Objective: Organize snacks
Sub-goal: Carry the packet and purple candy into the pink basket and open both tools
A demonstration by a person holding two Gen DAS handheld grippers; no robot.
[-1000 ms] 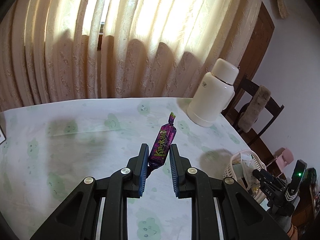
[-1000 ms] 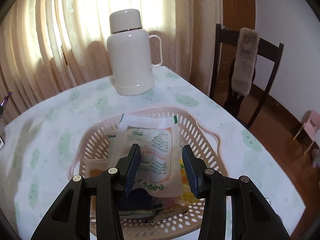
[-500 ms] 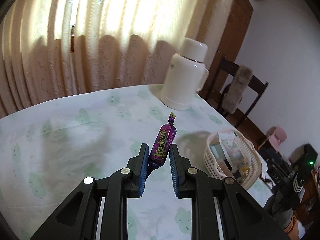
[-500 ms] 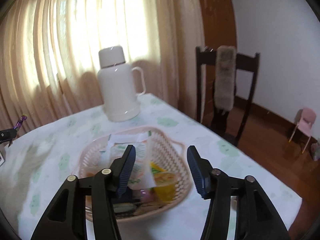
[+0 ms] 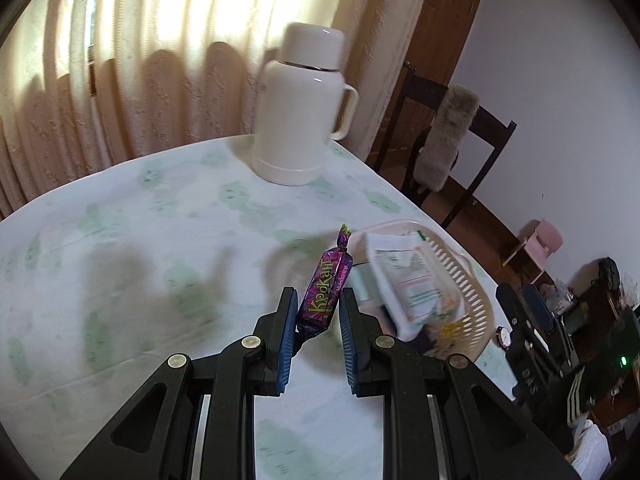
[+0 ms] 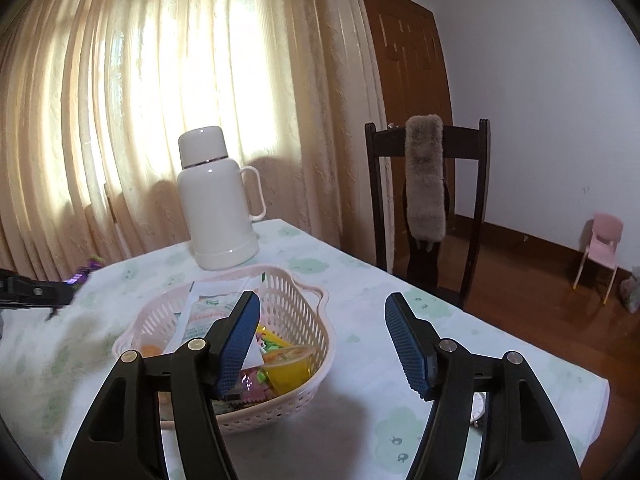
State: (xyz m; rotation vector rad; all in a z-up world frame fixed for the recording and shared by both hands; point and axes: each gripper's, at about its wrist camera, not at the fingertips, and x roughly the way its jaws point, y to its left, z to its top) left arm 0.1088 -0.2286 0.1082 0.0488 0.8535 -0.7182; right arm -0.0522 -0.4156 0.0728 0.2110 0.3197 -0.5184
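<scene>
While your left gripper [image 5: 316,312] stays above the worktop [image 5: 160,240], its fingers [image 5: 286,320] are clenched on the lower end of a purple wrapped candy [image 5: 326,286], which juts up and forward between them, its twisted tip tilted toward the basket [image 5: 472,280]. The pink basket sits on the worktop just to the right of those fingers in the left wrist view, with a white packet [image 5: 408,276] leaning inside it. Your right gripper [image 6: 322,340] is opening, with nothing between its fingers [image 6: 240,332]; the left one overlaps the basket's near side and the right one hangs over bare cloth. In the right wrist view the basket [image 6: 296,292] also holds a yellow jelly cup [image 6: 290,364] and small wrapped sweets. The worktop wears a white cloth printed with pale green shapes. A white thermos [image 6: 214,200] stands behind the basket, before cream curtains [image 6: 160,80]. A dark chair [image 6: 428,200] draped with grey fur stands at the table's far side, near a brown door [image 6: 408,60].
</scene>
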